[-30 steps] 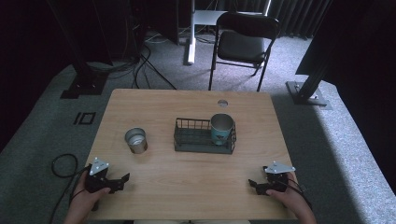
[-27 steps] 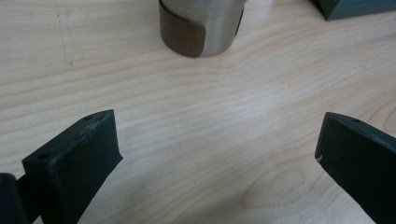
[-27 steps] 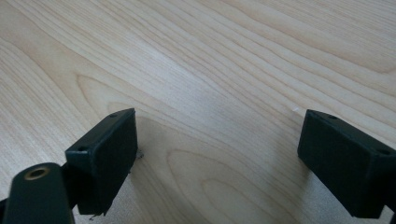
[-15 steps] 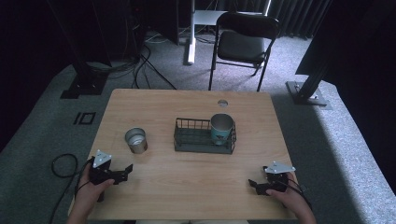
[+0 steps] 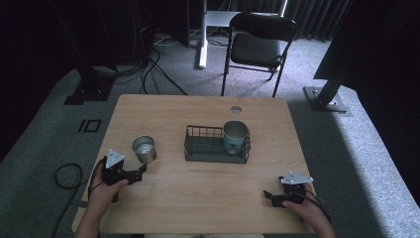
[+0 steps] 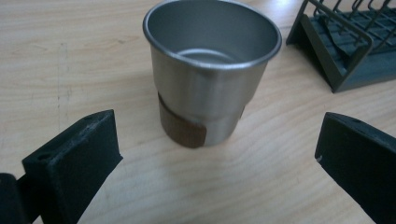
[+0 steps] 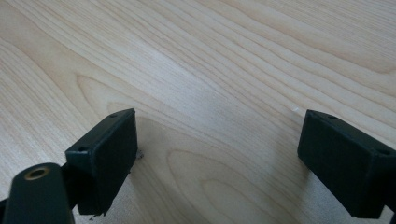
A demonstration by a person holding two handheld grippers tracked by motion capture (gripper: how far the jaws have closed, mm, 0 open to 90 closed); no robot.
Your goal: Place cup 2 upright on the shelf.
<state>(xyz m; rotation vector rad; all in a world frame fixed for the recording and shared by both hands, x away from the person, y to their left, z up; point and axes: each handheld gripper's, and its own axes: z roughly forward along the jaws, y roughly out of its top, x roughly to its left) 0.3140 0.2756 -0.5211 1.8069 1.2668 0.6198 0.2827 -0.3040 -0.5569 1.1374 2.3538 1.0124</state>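
Observation:
A steel cup [image 5: 144,149] stands upright and empty on the wooden table [image 5: 208,198] at the left; in the left gripper view the steel cup [image 6: 211,70] shows a brown patch near its base. My left gripper [image 5: 138,173] is open, just short of the cup, its jaws wide to either side and not touching it. A dark wire basket [image 5: 205,145] sits at mid-table with a teal cup [image 5: 235,137] upright in its right end. My right gripper [image 5: 268,195] rests open near the front right edge over bare wood, its own view [image 7: 217,149] holding nothing.
A corner of the basket [image 6: 343,51] lies just right of the steel cup. A round cable hole [image 5: 236,109] is at the table's far edge. A black folding chair [image 5: 257,47] stands beyond the table, and cables lie on the floor at the left.
My left gripper has moved forward and right toward the steel cup. The right gripper has stayed put.

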